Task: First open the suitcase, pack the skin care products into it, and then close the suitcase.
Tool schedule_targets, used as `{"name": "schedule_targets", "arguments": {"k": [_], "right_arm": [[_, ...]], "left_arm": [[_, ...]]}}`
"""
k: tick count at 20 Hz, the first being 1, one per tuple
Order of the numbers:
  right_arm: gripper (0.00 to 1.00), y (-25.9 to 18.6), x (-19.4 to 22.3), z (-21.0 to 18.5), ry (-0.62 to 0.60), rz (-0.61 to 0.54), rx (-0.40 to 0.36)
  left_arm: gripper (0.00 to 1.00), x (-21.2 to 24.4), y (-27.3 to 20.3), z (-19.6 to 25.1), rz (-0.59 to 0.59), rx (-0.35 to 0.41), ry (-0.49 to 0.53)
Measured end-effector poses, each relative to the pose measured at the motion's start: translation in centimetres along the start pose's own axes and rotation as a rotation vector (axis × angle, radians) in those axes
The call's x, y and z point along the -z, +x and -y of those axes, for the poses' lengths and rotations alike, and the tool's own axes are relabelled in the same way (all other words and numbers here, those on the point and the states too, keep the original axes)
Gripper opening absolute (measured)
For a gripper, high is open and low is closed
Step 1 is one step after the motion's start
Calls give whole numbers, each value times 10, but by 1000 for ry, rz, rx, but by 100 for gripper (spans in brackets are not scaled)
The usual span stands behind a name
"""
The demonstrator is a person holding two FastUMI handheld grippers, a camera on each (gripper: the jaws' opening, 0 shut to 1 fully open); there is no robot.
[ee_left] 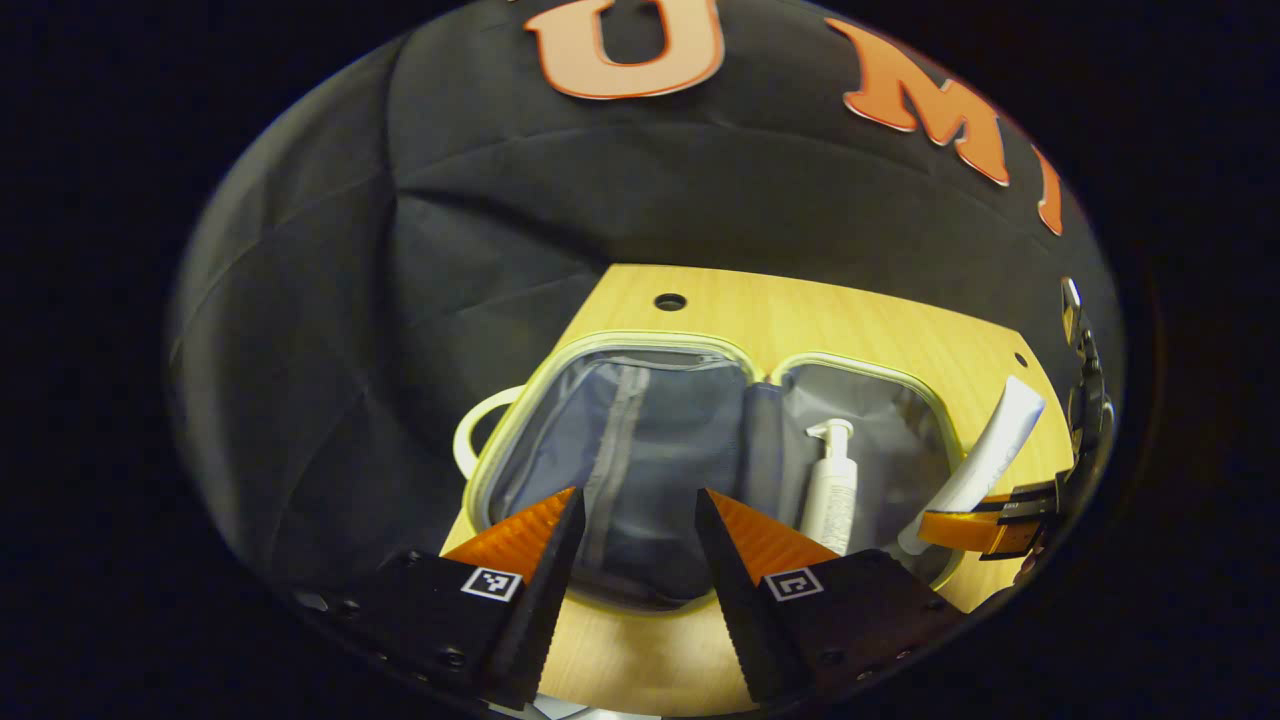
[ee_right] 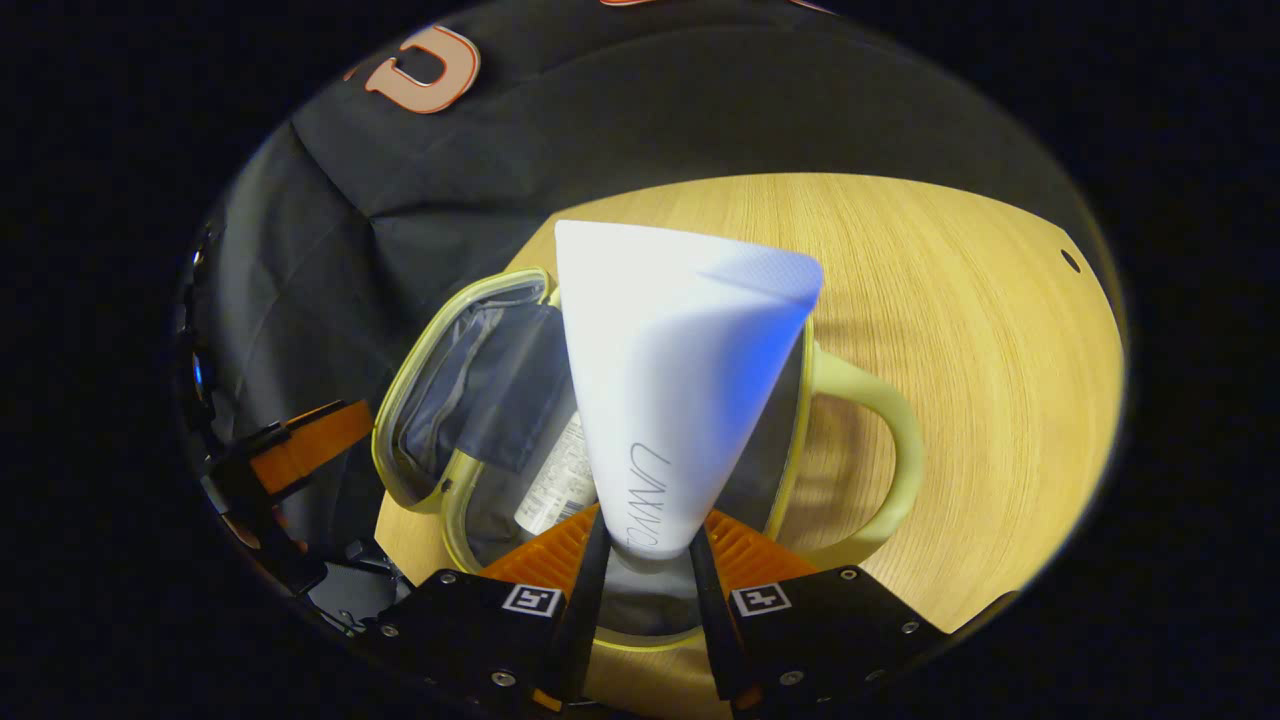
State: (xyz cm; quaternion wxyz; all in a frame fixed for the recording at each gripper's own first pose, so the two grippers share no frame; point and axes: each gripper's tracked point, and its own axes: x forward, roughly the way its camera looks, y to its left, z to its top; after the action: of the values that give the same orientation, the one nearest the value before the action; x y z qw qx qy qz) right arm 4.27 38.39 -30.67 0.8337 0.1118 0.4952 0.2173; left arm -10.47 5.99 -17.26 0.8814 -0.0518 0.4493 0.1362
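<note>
Between the right gripper's (ee_right: pixel 645 560) closed fingers, a white tube (ee_right: pixel 680 380) is clamped by its narrow end, crimped end forward, poised above the open suitcase (ee_left: pixel 700 345), evidently for packing. Ahead of the left gripper (ee_left: pixel 632 540), jaws apart and empty, a pump bottle (ee_left: pixel 832 490) lies inside.

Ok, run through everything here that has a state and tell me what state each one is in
Suitcase: open, lying flat on the table.
Pump bottle: lying inside the suitcase.
White tube: gripped, held over the suitcase.
Right gripper: shut on the white tube.
Left gripper: open, holding nothing.
</note>
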Motion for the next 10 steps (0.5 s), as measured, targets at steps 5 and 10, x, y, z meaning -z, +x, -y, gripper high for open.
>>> {"name": "schedule_targets", "arguments": {"k": [5, 10], "right_arm": [[48, 19, 0, 0, 131, -77, 33], [48, 36, 6, 4, 218, -191, 106]], "left_arm": [[73, 17, -2, -57, -24, -75, -86], [73, 25, -1, -76, -32, -95, -119]]}}
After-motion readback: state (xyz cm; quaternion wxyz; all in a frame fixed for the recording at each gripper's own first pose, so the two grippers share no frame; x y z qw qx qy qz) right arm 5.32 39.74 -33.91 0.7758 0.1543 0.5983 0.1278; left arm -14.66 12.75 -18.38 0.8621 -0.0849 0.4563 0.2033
